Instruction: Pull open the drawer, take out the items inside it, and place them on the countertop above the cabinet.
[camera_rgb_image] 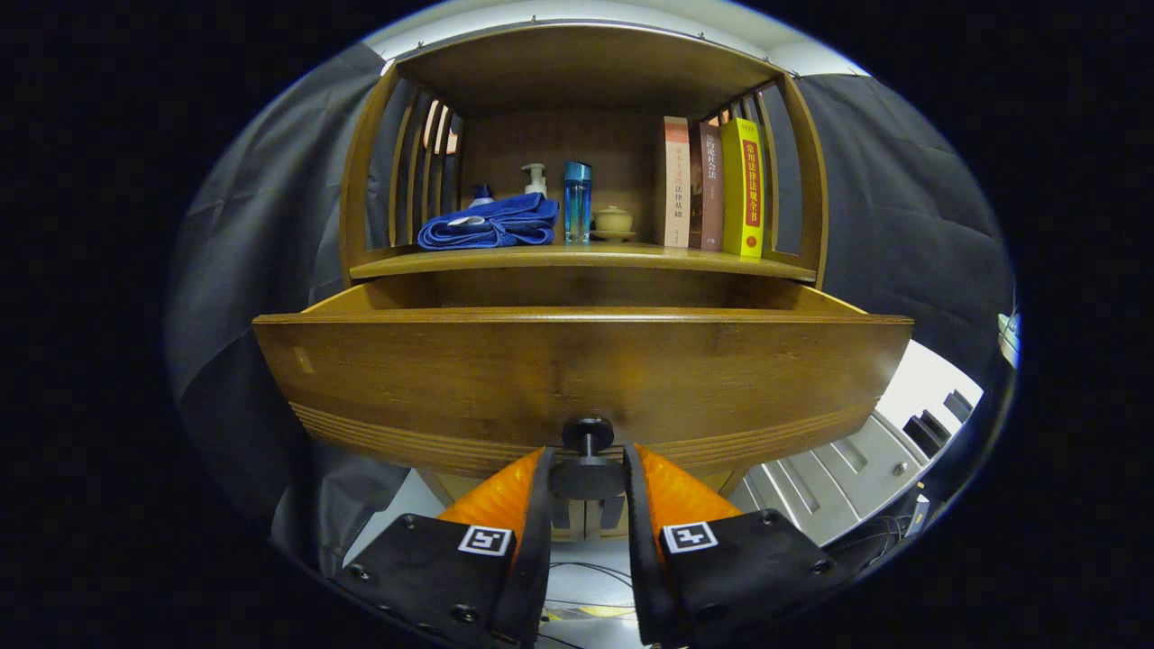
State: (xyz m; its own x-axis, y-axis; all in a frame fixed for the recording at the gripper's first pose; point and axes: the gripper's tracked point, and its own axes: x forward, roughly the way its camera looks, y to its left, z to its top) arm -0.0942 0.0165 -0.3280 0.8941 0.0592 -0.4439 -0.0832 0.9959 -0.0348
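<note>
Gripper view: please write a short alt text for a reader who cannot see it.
The gripper has its fingers closed on the dark knob of a wooden drawer, which is pulled open. On the shelf above stand a folded blue towel, bottles and three books.

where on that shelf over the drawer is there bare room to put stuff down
Bare strip along the shelf front edge, ahead of everything. The back row is crowded: towel, bottle, cup, books. Gripper shut on the knob.
</note>
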